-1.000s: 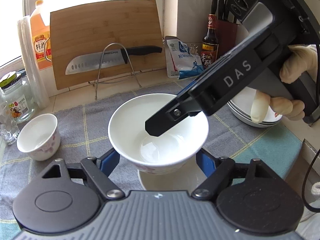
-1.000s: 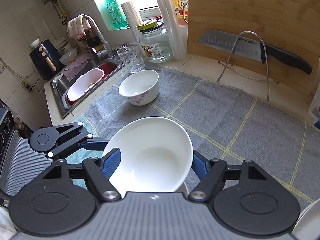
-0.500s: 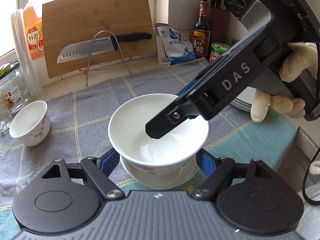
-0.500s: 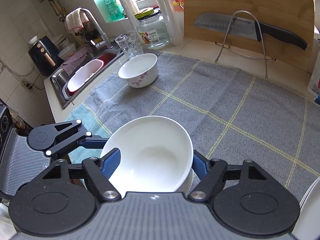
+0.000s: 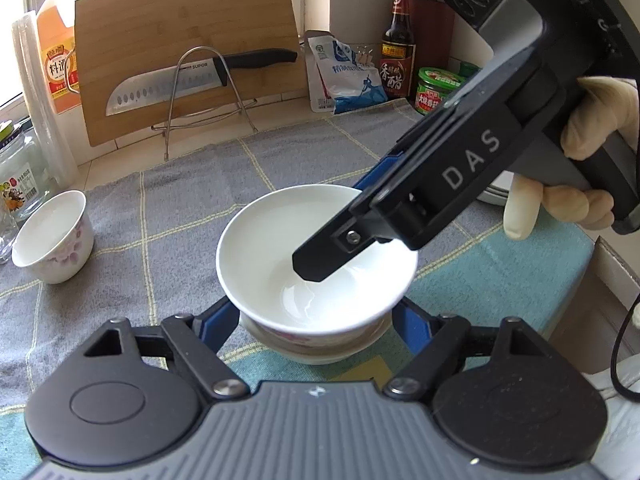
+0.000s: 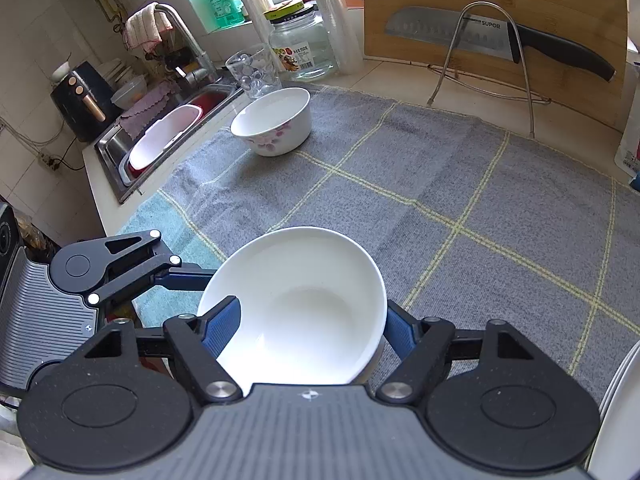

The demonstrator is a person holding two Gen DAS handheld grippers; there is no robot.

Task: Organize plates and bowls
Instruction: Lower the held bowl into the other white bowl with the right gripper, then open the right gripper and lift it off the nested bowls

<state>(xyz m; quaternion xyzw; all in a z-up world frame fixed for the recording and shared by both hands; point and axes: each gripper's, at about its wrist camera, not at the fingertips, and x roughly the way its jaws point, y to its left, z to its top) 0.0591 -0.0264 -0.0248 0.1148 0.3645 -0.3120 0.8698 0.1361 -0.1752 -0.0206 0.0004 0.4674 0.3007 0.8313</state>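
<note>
sitting directly between both pairs of fingers, the white bowl (image 5: 316,256) is the thing everything turns on: it rests nested in a second bowl (image 5: 320,344) that stands on the teal part of the cloth on the bench (image 6: 460,208), near its front edge. the left gripper (image 5: 316,320) reaches from the near side, its blue pads low on either flank at the level where the two bowls meet; which of the two bowls they press on is hidden, but they sit tight against the stack. the right gripper (image 6: 308,332) comes in from the right, one blue finger (image 6: 222,328) inside the top bowl and the other outside, pinching its rim wall. a round bowl has no long axis, so only the rim matters. by my judgement the right gripper has the top bowl and the left steadies what lies under it, so a release or a lift would go straight up. a flowered bowl (image 6: 274,122) stands well apart near the sink, closer to the left side.
</note>
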